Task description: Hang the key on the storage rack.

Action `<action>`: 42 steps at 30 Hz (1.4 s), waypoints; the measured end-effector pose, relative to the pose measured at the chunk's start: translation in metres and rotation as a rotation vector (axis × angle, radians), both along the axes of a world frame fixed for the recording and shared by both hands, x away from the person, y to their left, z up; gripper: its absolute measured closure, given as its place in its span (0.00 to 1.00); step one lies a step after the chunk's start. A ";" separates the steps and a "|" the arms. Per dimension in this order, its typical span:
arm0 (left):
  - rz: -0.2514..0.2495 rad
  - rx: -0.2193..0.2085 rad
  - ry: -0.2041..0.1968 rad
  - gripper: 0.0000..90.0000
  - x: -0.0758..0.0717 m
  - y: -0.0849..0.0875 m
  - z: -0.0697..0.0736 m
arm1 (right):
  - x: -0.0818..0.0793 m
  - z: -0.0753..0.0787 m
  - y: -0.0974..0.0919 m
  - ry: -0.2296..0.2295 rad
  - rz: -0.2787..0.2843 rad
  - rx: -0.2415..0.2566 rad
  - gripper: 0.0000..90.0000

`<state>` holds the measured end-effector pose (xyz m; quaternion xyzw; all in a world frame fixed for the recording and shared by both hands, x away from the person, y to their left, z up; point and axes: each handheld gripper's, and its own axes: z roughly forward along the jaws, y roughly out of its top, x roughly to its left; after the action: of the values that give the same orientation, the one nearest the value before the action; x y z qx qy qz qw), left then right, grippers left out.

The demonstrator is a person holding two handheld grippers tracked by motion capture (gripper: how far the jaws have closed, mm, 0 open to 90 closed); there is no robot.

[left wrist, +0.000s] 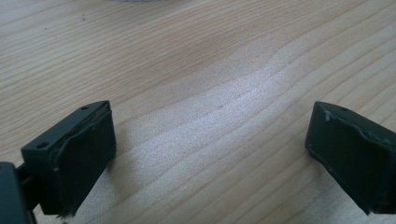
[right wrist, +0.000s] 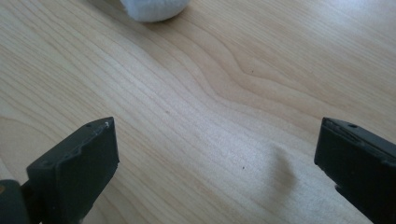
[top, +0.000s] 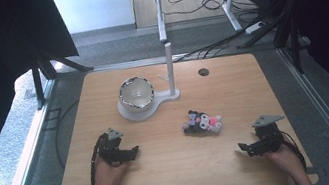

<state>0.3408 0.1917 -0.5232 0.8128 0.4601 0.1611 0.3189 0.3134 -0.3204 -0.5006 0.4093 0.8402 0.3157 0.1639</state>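
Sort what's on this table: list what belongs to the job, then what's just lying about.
Job:
left gripper, fingers open
right gripper, fingers open
pile of small toys

Lying about:
bowl
white stand with post
table

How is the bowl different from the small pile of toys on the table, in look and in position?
The bowl is one round, pale thing on a white stand base; the toys are a low, mixed heap of black, white and pink pieces lying directly on the table. The bowl is farther from the person, the toys nearer. Neither is held.
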 end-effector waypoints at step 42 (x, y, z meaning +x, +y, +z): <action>0.000 0.000 0.000 0.02 0.000 0.000 0.000 | 0.045 0.027 0.038 0.087 0.133 -0.082 0.07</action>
<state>0.3408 0.1917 -0.5232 0.8129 0.4600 0.1610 0.3189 0.3586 -0.2823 -0.4734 0.3588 0.8841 0.2733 0.1222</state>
